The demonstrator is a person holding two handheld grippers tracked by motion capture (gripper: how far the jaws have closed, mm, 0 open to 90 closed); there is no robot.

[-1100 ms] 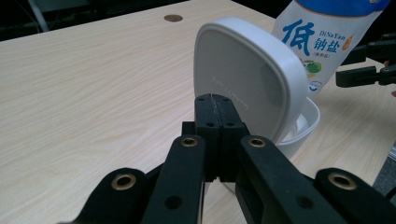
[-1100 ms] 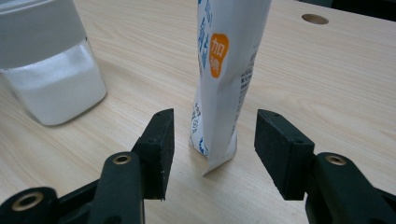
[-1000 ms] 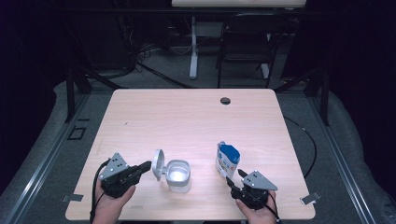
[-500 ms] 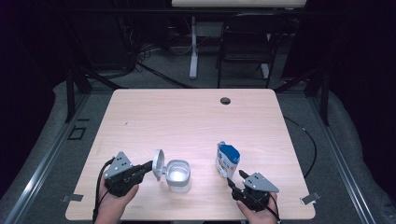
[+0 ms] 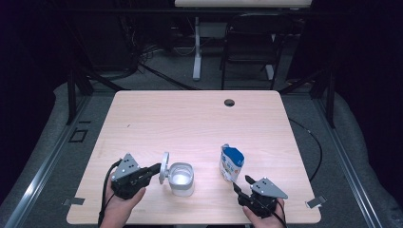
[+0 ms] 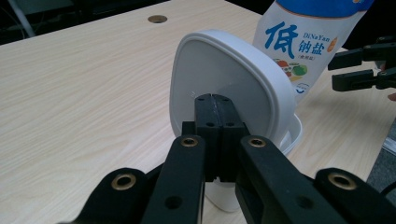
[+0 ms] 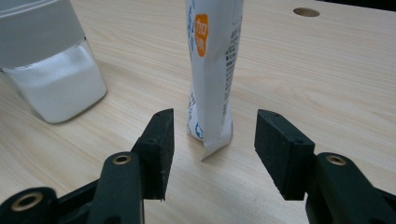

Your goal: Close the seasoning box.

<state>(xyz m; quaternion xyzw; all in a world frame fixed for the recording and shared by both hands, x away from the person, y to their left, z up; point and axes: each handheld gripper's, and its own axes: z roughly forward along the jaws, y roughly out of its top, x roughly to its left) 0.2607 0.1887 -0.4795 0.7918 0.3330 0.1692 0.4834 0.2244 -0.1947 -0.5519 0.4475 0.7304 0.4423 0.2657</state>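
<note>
A: Near edge first. Left gripper (image 5: 154, 169) at the front-left, jaws pressed together, tips against the flipped-up lid (image 6: 224, 88) of the clear container (image 5: 181, 178). Pinching the lid or just pushing it? Cannot tell.
B: Lid standing upright, hinged on the container's left side. White powder inside, low level (image 7: 60, 88). Right side?
A: Right gripper (image 7: 212, 140) near the front-right corner, jaws spread wide, empty. Salt pouch (image 5: 231, 163) standing just beyond the tips, lined up with the gap, not touched yet.
B: Looks like pouch pickup next, for pouring into the container.
A: Agreed. Advance straight, close on the lower-middle body, not the thin bottom seal. Soft pouch, so moderate squeeze only.
B: Narrow edge facing the jaws; easy to tip. Slow approach, no nudging.
A: Keep the lid held back meanwhile, opening clear.
B: Beyond that: bare worktop (image 5: 190, 118), cable hole (image 5: 229, 102) near the far edge. Nothing in the way.
</note>
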